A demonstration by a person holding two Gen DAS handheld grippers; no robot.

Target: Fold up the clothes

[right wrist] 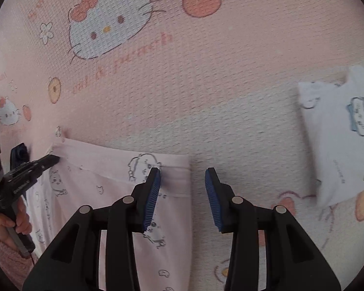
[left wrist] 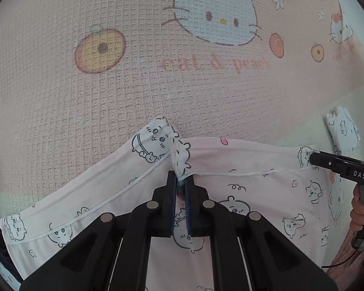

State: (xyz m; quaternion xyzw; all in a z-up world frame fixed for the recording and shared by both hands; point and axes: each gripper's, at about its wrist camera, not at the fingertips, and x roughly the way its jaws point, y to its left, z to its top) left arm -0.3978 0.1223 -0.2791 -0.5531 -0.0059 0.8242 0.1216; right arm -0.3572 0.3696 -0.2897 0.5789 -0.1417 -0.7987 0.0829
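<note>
Pink printed garment (left wrist: 254, 194) lies flat on pink waffle-weave blanket (left wrist: 109, 97). Thin, soft, light fabric; will drape and sag, so best taken at hemmed top edge near corners. Left gripper (left wrist: 180, 194) closed tight, pinching bunched edge of garment. Right gripper (right wrist: 183, 194) about half open, holding nothing; one pad over garment's right corner, other over blanket. Folded white garment (right wrist: 339, 145) well apart.

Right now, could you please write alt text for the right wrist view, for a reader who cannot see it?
The open right claw hovers over the right edge of a pink garment on a pink cartoon-cat blanket. At far left the left claw touches the garment's other end; a white folded garment lies at right.
</note>
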